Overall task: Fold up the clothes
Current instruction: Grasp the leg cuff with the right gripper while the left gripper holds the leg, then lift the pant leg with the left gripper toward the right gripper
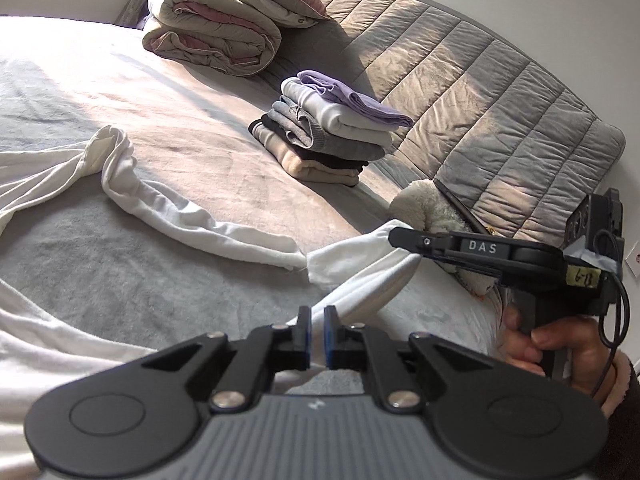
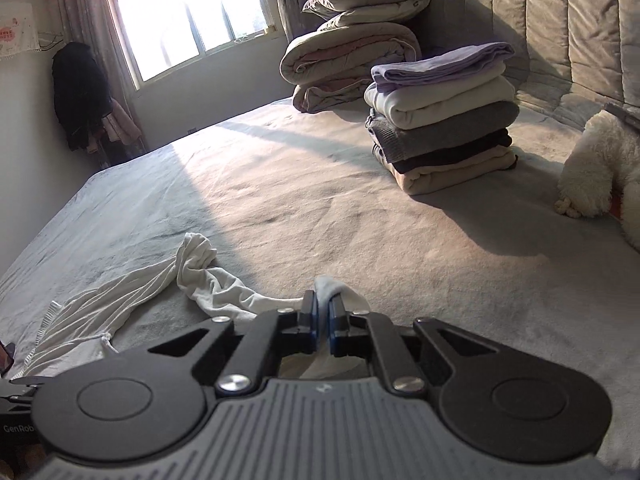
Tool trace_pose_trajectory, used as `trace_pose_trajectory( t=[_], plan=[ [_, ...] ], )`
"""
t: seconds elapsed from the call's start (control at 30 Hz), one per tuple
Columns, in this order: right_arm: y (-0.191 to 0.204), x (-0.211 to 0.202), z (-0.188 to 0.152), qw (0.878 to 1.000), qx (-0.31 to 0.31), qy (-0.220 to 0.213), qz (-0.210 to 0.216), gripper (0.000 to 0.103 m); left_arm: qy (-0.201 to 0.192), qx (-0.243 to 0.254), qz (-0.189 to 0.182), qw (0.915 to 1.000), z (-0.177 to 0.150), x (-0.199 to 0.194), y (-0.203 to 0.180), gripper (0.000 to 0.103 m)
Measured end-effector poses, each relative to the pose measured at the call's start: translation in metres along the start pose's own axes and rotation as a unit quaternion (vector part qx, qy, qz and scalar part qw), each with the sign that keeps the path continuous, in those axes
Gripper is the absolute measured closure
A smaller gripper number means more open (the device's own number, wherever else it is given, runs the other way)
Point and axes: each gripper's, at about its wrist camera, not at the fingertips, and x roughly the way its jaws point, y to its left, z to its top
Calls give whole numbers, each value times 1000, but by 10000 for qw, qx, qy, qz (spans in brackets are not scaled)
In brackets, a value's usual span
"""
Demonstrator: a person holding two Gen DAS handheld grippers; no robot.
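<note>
A white long-sleeved garment [image 1: 160, 208] lies crumpled across the grey bed sheet [image 1: 224, 152], one sleeve twisted toward the middle. At the bottom of the left wrist view my left gripper [image 1: 318, 316] is shut on a fold of this white cloth. To its right, a hand [image 1: 560, 344] holds my right gripper [image 1: 394, 236], shut on another edge of the garment and lifting it off the sheet. In the right wrist view the right gripper [image 2: 323, 304] pinches a white tuft, and the rest of the garment [image 2: 224, 296] trails off to the left.
A stack of folded clothes [image 1: 328, 132] [image 2: 444, 116] stands near the padded headboard [image 1: 480, 92]. A rolled quilt with pillows [image 1: 212, 36] sits behind it. A white plush toy [image 1: 424, 204] [image 2: 592, 168] lies by the headboard. Window [image 2: 188, 12] and hanging dark clothes [image 2: 80, 92] are across the room.
</note>
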Motion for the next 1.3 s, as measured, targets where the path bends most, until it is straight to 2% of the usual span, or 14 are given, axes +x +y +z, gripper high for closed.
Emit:
trace_pose_trajectory(
  t=[0.27,0.43,0.57,0.77,0.87,0.93,0.97,1.0,1.03,1.17,1.3],
  plan=[
    [-6,4,-1,9994,126,243,-201,96,56,-175,306,9994,-8,-4,12,96],
    [-5,43,11,9973,411,534,-285,95,23,-297,485,9984,-9,-15,26,90],
    [-4,76,15,9941,657,742,-438,95,38,-332,505,9982,-8,-19,30,89],
    [-6,114,23,9899,927,1022,-316,89,246,-96,551,9981,-8,-12,27,75],
    [-12,116,27,9890,1065,1017,-147,89,298,62,615,9976,-8,-6,23,66],
    [-17,111,31,9899,1043,959,-79,83,293,186,622,9975,-8,-3,21,59],
    [-20,107,32,9907,1014,900,-99,75,294,264,627,9972,-7,-1,19,58],
    [-23,103,32,9915,986,834,-131,61,306,355,633,9969,-7,1,17,55],
    [-27,99,32,9925,939,760,-160,56,325,442,636,9965,-7,4,14,53],
    [-40,90,25,9935,727,842,-226,56,441,729,699,9939,-11,18,6,50],
    [-47,85,11,9923,542,1103,-151,56,471,1189,1010,9866,-19,29,-4,52]
  ],
)
